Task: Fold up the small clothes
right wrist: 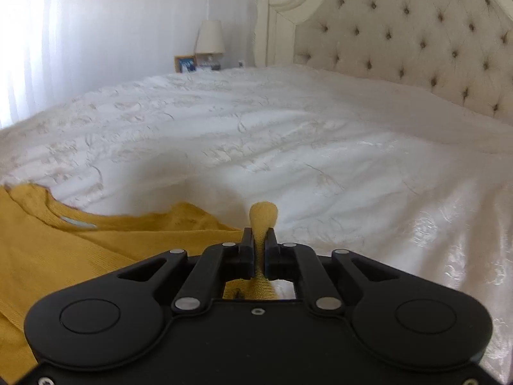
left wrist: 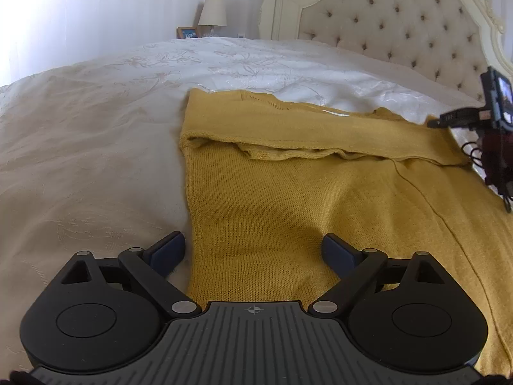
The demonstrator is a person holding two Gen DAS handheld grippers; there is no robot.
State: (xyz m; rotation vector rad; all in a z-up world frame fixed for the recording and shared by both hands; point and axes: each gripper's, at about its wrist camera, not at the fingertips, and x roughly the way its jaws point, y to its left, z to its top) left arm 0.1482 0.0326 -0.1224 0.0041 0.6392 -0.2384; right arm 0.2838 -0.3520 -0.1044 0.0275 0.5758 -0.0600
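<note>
We see the yellow sweater [left wrist: 288, 199] lying flat on the bed [left wrist: 96, 134]. Left tongs [left wrist: 253, 250] gape apart over its near edge; right tongs [right wrist: 259, 240] pinch a fold, probably the sleeve.

We see a wide bed [left wrist: 96, 134] covered by a pale cream bedspread [right wrist: 288, 134] with a faint embroidered floral pattern and soft wrinkles. At its far end stands a cream button-tufted headboard [left wrist: 400, 19] in a carved frame. Lying directly on the bedspread is a mustard-yellow knitted sweater [left wrist: 272, 199], spread flat, with one part folded across its upper half.
</note>
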